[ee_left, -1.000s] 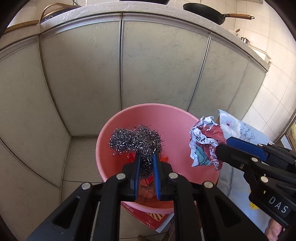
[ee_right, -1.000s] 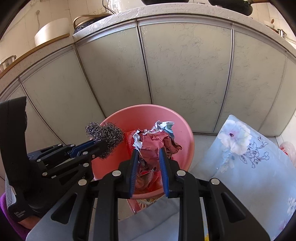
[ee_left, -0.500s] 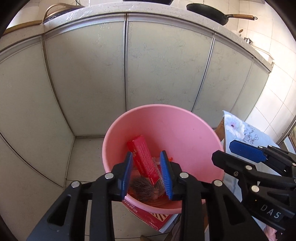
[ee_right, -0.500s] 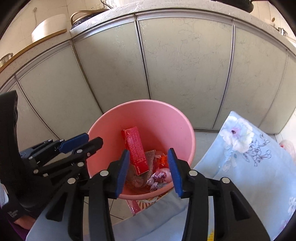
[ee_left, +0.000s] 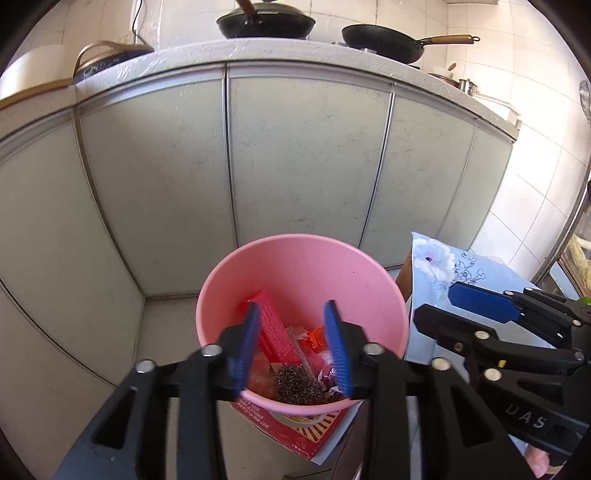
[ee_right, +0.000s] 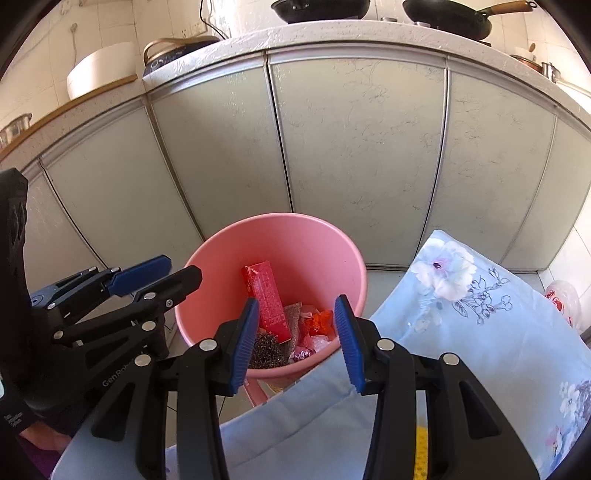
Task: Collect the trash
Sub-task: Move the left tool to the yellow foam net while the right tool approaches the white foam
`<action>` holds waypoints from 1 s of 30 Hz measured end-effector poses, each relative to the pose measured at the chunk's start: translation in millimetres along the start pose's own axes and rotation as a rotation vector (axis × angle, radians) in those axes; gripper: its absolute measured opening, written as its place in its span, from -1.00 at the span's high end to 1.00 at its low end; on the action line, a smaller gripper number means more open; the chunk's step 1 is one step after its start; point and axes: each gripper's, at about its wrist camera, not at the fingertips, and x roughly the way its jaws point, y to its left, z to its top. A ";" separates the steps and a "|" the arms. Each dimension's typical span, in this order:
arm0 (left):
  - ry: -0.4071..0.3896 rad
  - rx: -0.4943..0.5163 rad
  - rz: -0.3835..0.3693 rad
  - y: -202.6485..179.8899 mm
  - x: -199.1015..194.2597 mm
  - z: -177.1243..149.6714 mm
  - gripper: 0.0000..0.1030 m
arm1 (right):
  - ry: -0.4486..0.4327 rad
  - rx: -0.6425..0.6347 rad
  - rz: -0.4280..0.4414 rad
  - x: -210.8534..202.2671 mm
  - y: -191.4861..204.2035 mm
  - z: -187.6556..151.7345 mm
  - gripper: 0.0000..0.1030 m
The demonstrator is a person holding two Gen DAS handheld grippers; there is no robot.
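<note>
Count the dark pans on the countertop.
2. One lidded wok sits above the middle cabinet doors; a second pan with a wooden handle sits to its right. Others may lie outside the views.

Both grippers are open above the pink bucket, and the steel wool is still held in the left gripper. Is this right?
Not quite. Both grippers are open above the pink bucket, but the left gripper holds nothing. The steel wool lies inside the bucket, beside the red box, as the left wrist view shows. The right gripper is also empty.
</note>
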 end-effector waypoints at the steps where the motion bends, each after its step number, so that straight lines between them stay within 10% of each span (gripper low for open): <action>1: -0.006 0.005 0.001 -0.7 -2.9 0.6 0.19 | -0.005 0.003 0.000 -4.4 -1.9 -0.6 0.16; 30: -0.028 0.149 -0.171 -71.5 -47.7 -6.4 0.17 | -0.132 0.173 -0.229 -153.7 -101.8 -67.5 0.16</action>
